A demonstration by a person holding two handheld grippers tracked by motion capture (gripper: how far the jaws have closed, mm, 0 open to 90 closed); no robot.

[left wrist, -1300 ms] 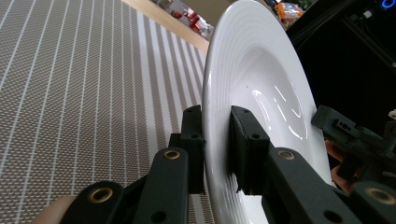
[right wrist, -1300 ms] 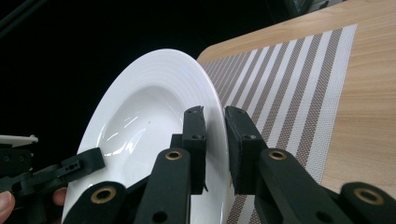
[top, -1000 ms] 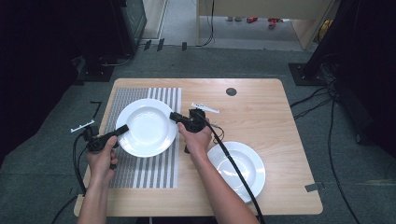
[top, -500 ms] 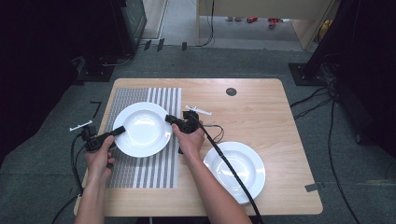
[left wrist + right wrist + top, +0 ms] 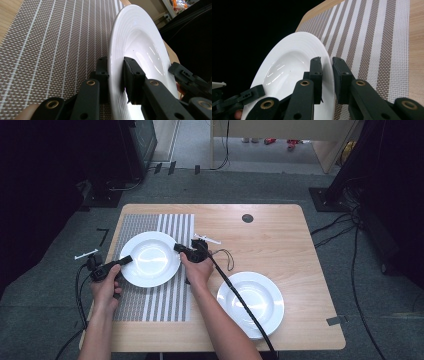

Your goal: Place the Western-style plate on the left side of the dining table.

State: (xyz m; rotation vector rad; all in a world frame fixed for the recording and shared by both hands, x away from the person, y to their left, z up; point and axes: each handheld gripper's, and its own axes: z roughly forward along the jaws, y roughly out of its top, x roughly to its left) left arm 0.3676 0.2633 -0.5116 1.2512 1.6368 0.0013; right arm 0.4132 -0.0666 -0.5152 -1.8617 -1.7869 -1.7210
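A white deep plate (image 5: 150, 258) hangs just over the striped placemat (image 5: 170, 295), gripped from both sides. My left gripper (image 5: 124, 259) is shut on its left rim, and my right gripper (image 5: 178, 248) is shut on its right rim. In the left gripper view the plate's rim (image 5: 115, 72) stands edge-on between the two black jaws of the left gripper (image 5: 115, 72), with the placemat (image 5: 50, 50) behind. In the right gripper view the right gripper (image 5: 327, 75) clamps the rim of the plate (image 5: 287, 65) over the placemat (image 5: 374, 50).
A second white deep plate (image 5: 250, 303) rests on the bare wooden table (image 5: 280, 235) at the front right. The right gripper's black cable (image 5: 235, 287) runs across that plate. A round dark grommet (image 5: 247, 218) sits near the table's far edge.
Both hands have carried the plate toward the near-left and lower, closer to the placemat. Both grips on the rim are unchanged.
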